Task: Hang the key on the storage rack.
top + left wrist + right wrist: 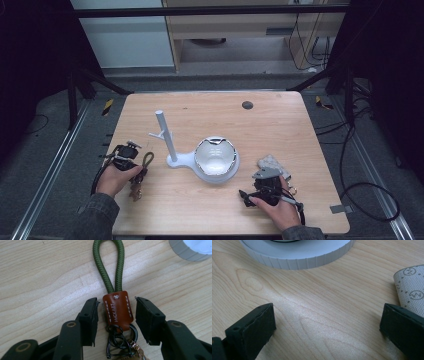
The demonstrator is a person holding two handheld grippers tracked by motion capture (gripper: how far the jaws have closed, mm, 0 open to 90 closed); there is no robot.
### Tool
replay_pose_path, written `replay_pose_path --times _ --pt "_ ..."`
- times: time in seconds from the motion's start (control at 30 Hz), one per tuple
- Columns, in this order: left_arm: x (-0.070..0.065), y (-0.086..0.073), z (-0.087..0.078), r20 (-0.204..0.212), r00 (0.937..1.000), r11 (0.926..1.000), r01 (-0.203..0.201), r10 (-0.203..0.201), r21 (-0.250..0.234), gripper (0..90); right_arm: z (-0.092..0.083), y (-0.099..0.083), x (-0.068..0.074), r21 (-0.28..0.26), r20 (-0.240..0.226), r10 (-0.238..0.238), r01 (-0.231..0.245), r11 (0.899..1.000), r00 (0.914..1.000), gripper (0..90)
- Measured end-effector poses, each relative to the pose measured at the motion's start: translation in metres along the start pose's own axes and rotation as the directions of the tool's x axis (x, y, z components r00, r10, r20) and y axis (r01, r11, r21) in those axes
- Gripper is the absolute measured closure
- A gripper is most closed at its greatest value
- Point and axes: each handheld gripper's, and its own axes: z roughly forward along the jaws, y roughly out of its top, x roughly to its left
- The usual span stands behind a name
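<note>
Left claw [116,315] brackets the keychain's [117,310] leather tab, narrow but not touching; right claw [327,322] gapes wide over bare counter [312,302].

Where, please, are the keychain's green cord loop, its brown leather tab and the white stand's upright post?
green cord loop [109,263]: left gripper view, on its left strand.
brown leather tab [118,308]: left gripper view, on the tab's middle.
upright post [164,132]: high view, midway up the post.

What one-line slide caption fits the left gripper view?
Left claw open astride the keychain's brown leather tab, green cord loop lying ahead on the wooden table.
</note>
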Motion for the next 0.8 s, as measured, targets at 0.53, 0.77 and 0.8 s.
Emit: replay_pose_path --times 0.53,0.77,0.8 --pt "-0.0023 0.0004 0.0035 -0.012 0.9998 0.9996 -0.018 0.018 0.020 61.5 -0.0002 -0.0002 0.0004 0.001 -0.004 -0.003 0.003 1.000 1.0000 0.2" --pt "-0.0024 -0.0011 0.0016 -0.023 0.9991 0.9994 -0.035 0.035 0.003 65.5 -0.0003 -0.0003 0.0004 0.000 -0.005 -0.005 0.005 1.000 1.0000 0.2" --pt "-0.0021 -0.0022 -0.0010 -0.026 0.9988 0.9991 -0.041 0.041 -0.011 65.5 -0.0002 -0.0004 0.0005 -0.002 -0.007 -0.006 0.006 1.000 1.0000 0.2"
